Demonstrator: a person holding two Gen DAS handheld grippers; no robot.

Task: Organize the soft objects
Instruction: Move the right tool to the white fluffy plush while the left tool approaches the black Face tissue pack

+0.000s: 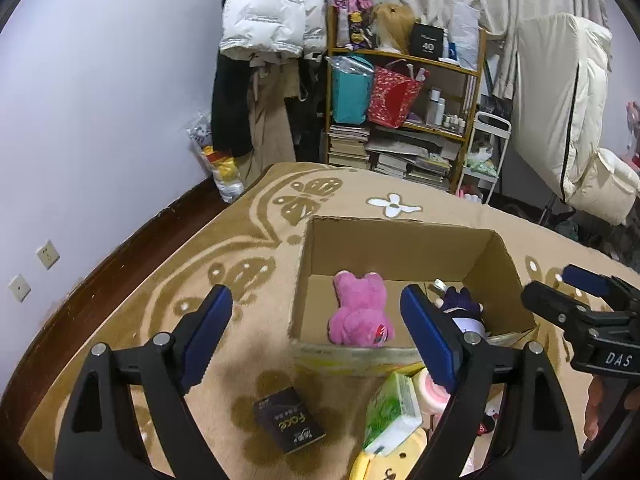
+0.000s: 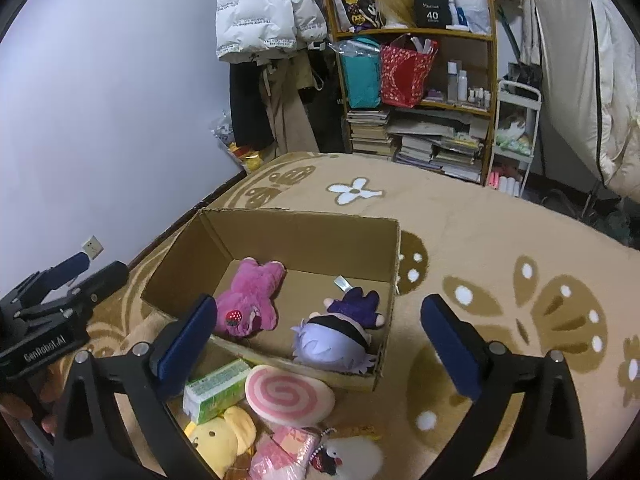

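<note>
Cardboard box (image 2: 280, 236): set open on the patterned carpet (image 2: 500, 240). Contents: one pink plush bear (image 2: 250, 300) at the left, face down; one purple-haired plush doll (image 2: 340, 340) at the right near corner.

Dark packet (image 1: 289, 424): marked "Face", lying on the carpet before the box.

Green tissue pack (image 2: 218, 390), pink swirl cushion (image 2: 290, 394), yellow plush (image 2: 224, 438), small white plush (image 2: 352, 456): heaped just beside the box's near wall; their print is too small to be read.

Black box (image 2: 432, 10) on the shelf (image 2: 416, 34): marked "40".

Left claw (image 1: 316, 332): lettered "GenRobot.AI"; tilted downward, spread wide, nothing pinched.

Right claw (image 2: 320, 336): lettered "DAS"; tilted downward over the box, spread wide, nothing pinched.
</note>
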